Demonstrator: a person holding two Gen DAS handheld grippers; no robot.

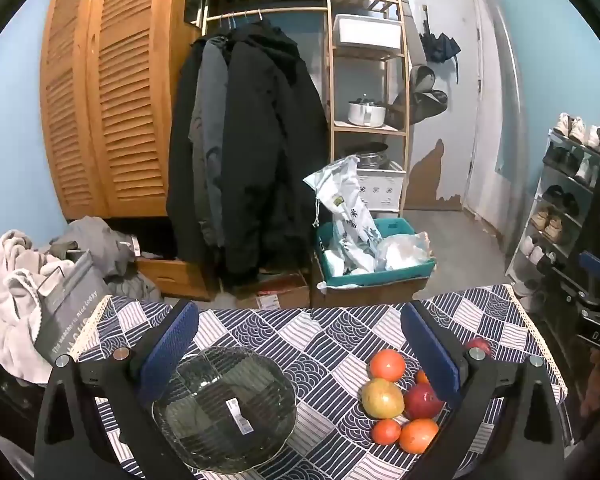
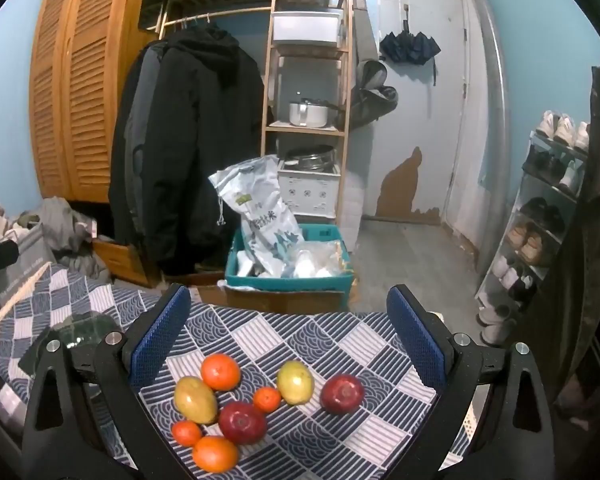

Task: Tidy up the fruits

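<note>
A clear glass bowl (image 1: 224,406) sits on the blue patterned tablecloth (image 1: 320,344), between the blue pads of my left gripper (image 1: 298,360), which is open and empty above it. Several fruits lie to its right: oranges (image 1: 387,365), a yellow-green mango (image 1: 382,398) and a red apple (image 1: 422,400). In the right wrist view my right gripper (image 2: 288,348) is open and empty over the fruits: an orange (image 2: 220,371), two mangoes (image 2: 195,399) (image 2: 295,382), two red apples (image 2: 242,422) (image 2: 342,393), small tangerines (image 2: 267,399). The bowl (image 2: 88,330) is partly hidden at left.
Beyond the table's far edge stand a teal crate (image 2: 288,276) with bags on a cardboard box, hanging dark coats (image 1: 252,152), a wooden shelf (image 1: 366,80) and a shoe rack (image 2: 540,216). Laundry and a grey bag (image 1: 60,308) lie left of the table.
</note>
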